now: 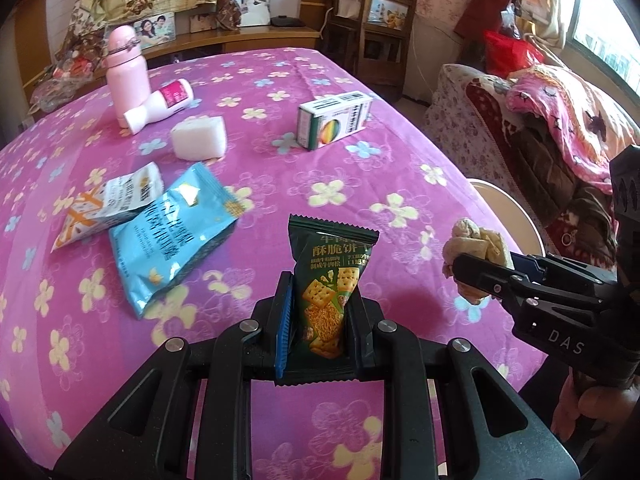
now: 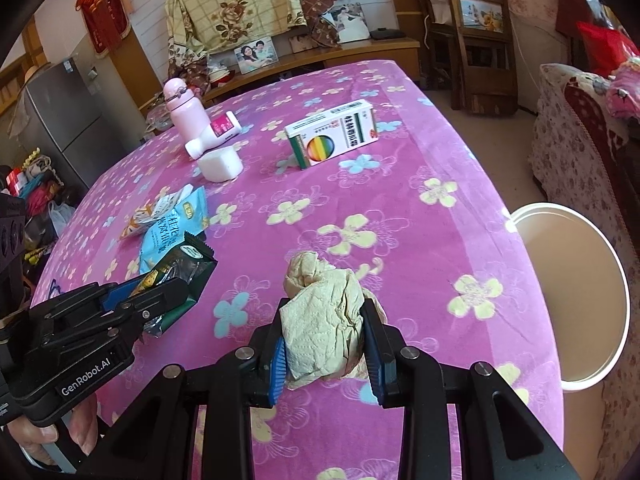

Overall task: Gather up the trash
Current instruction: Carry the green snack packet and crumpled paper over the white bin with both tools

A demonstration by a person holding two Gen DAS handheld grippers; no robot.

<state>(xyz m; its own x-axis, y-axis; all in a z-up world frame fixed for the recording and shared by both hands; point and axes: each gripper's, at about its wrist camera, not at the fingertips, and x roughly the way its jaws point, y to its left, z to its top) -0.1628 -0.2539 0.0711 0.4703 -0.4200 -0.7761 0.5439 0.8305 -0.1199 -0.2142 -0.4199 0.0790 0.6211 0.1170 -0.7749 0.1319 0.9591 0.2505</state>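
Crinkling and light, the green cracker packet (image 1: pixel 326 292) stands above the table (image 1: pixel 280 184), clamped low down by the left gripper (image 1: pixel 320 320); the right gripper (image 2: pixel 326 344) squeezes the soft tissue wad (image 2: pixel 320 316) mid-body, near the bin (image 2: pixel 576 300)

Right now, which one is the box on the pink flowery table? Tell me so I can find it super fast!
Start at the big table with the pink flowered cloth and look to its far side, right of the tall pink bottle. There lies the box, alone on the cloth. It is the only hard, square-cornered thing: white with green edges and a round rainbow-striped spot on its front.
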